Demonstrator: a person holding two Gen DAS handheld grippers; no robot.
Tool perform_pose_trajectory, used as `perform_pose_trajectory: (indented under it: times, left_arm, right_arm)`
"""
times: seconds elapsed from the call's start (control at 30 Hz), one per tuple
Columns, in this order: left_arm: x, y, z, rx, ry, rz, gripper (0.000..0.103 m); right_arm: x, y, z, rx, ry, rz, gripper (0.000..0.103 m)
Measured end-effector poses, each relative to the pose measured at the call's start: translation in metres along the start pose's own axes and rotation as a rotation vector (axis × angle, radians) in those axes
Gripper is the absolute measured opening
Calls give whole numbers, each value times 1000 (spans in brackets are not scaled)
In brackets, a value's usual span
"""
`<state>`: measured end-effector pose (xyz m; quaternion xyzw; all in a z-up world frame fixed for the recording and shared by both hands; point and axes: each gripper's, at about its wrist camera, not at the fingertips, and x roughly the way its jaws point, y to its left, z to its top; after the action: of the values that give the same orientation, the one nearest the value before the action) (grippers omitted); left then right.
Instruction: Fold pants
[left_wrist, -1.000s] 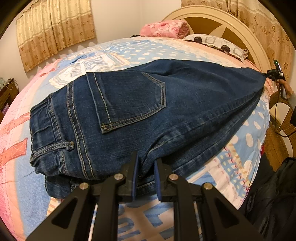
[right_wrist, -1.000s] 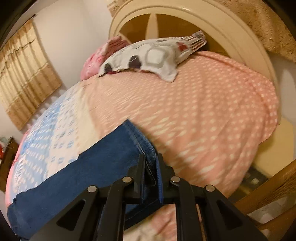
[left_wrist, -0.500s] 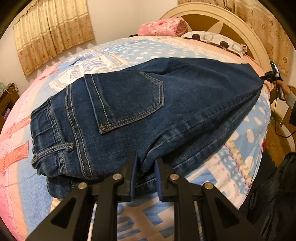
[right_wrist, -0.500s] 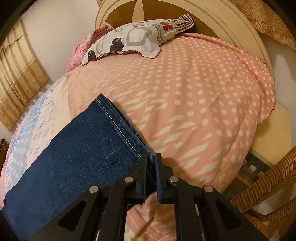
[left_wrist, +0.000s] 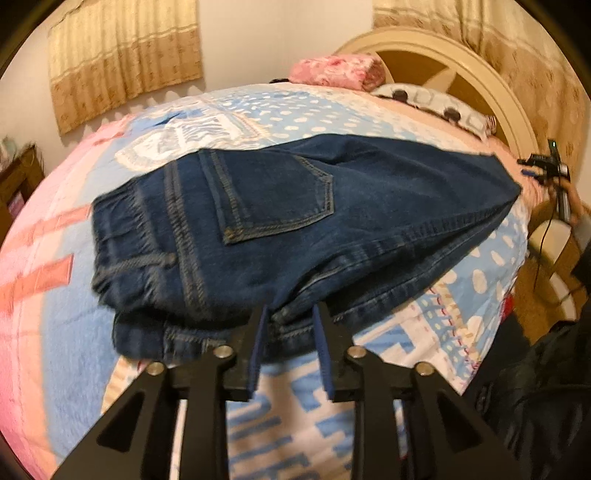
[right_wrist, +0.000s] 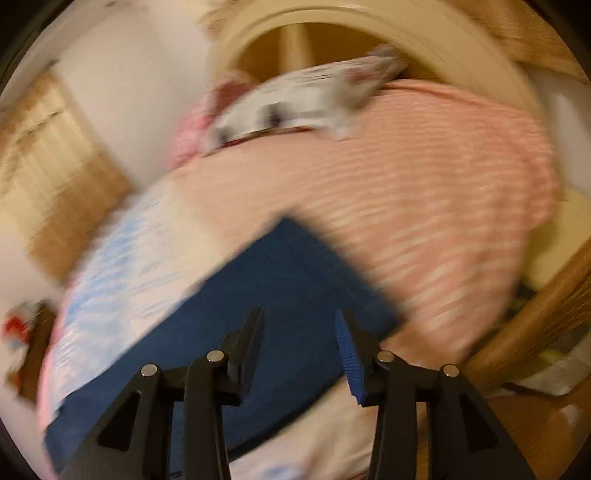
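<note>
Dark blue jeans (left_wrist: 280, 229) lie folded lengthwise on the bed, waistband at the left, back pocket up, legs running right. My left gripper (left_wrist: 290, 325) is open at the near seat edge, its pads apart on either side of the denim seam. In the blurred right wrist view the leg end (right_wrist: 280, 302) lies flat on the pink sheet. My right gripper (right_wrist: 299, 332) is open just above it, holding nothing. It also shows far right in the left wrist view (left_wrist: 546, 166).
The bed has a blue and pink patterned blanket (left_wrist: 66, 280) and a pink dotted sheet (right_wrist: 443, 192). Pillows (right_wrist: 306, 99) lie by the cream headboard (left_wrist: 461, 62). A wicker chair (right_wrist: 535, 317) stands at the right bedside. Curtains (left_wrist: 122, 62) hang behind.
Both grippers have opened and let go of the jeans. The right gripper has pulled back and turned; the leg end now lies flat. The left view has shifted slightly back.
</note>
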<state>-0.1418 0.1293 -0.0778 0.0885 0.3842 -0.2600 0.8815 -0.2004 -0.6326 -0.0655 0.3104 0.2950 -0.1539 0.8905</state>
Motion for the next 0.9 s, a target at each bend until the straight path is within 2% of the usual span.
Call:
perform_pose_trajectory:
  times: [0.03, 0.07, 0.1, 0.2, 0.3, 0.4, 0.5, 0.7, 0.77, 0.83, 0.9]
  left_arm:
    - [-3, 5, -2, -20, -9, 3, 42]
    - [-6, 10, -4, -40, -20, 9, 51]
    - [-9, 16, -6, -60, -30, 21, 55]
    - [-20, 38, -9, -142, -73, 29, 59]
    - [-19, 51, -4, -175, -93, 71, 71]
    - [-10, 53, 1, -162, -79, 104, 75]
    - [1, 59, 9, -174, -79, 137, 75]
    - [13, 85, 18, -296, -108, 54, 83]
    - [19, 88, 20, -312, -99, 56, 85]
    - [20, 91, 20, -323, -102, 75, 85]
    - [15, 96, 18, -356, -125, 50, 85]
  right_arm:
    - [6, 30, -13, -47, 42, 78, 47]
    - [13, 55, -24, -90, 81, 141, 50]
    - [25, 93, -43, -147, 145, 238, 50]
    - [52, 189, -100, -296, 321, 469, 50]
    - [66, 270, -153, -476, 417, 589, 50]
    - [69, 334, -198, -633, 476, 639, 50]
    - [61, 381, -239, -812, 480, 669, 50]
    - [50, 408, -280, -1016, 476, 665, 50]
    - [52, 411, -288, -1061, 481, 648, 50]
    - [48, 412, -289, -1067, 498, 683, 50]
    - [39, 412, -291, -1096, 475, 705, 50]
